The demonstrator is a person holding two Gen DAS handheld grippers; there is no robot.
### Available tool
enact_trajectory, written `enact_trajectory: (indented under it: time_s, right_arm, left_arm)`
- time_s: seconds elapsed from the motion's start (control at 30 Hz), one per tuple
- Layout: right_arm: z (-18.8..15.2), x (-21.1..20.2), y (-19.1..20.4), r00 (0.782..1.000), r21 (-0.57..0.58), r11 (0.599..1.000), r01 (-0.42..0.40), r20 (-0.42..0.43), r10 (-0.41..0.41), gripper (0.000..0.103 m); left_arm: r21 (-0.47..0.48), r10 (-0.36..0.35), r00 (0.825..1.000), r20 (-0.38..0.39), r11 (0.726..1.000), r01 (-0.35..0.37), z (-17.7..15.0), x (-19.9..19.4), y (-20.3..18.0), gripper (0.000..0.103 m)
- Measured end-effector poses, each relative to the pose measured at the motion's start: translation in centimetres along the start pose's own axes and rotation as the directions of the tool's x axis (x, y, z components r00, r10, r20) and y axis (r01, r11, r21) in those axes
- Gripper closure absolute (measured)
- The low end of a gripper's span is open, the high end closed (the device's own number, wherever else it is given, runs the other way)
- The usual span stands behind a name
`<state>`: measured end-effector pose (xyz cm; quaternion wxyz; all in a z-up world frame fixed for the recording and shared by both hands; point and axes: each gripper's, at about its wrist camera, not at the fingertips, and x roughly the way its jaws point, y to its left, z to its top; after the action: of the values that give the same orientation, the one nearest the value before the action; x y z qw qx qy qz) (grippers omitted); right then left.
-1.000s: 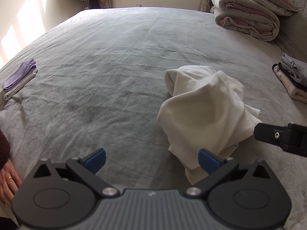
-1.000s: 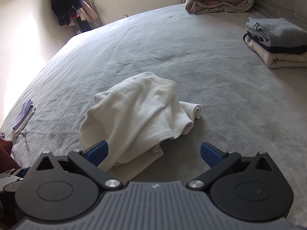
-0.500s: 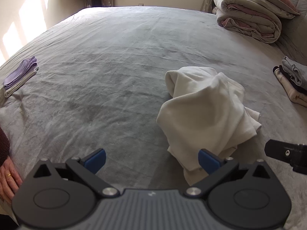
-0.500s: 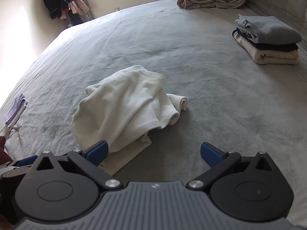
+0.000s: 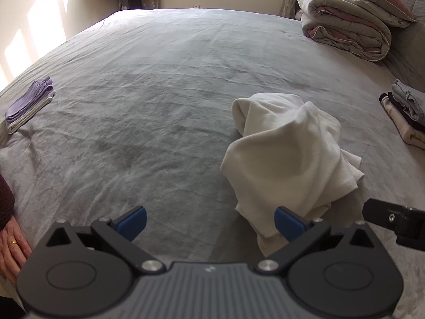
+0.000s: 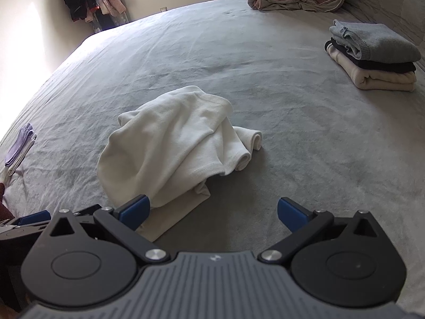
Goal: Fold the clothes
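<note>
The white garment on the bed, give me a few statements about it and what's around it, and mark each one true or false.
1. The white garment lies crumpled in a heap on the grey bed cover. True.
2. The left claw is shut on the garment. False: its fingers stand apart and hold nothing.
3. A stack of folded clothes has a grey piece on top. True.
4. The right claw is open. True.
5. The small purple folded items lie on top of the white garment. False: they lie apart from it, near the bed's edge.
</note>
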<state>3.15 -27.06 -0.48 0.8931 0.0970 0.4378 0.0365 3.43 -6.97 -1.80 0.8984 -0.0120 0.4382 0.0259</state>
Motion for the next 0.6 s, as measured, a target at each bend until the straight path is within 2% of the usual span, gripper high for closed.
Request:
enact_trajectory:
  time_s: [0.6]
  right_arm:
    - [-0.06, 0.13, 0.12, 1.000, -0.018, 1.000, 0.009, 0.005, -0.009, 0.000]
  left_arm:
    - [0.002, -0.004, 1.000, 0.002, 1.000, 0.004, 0.08, -0.08, 0.21, 0.000]
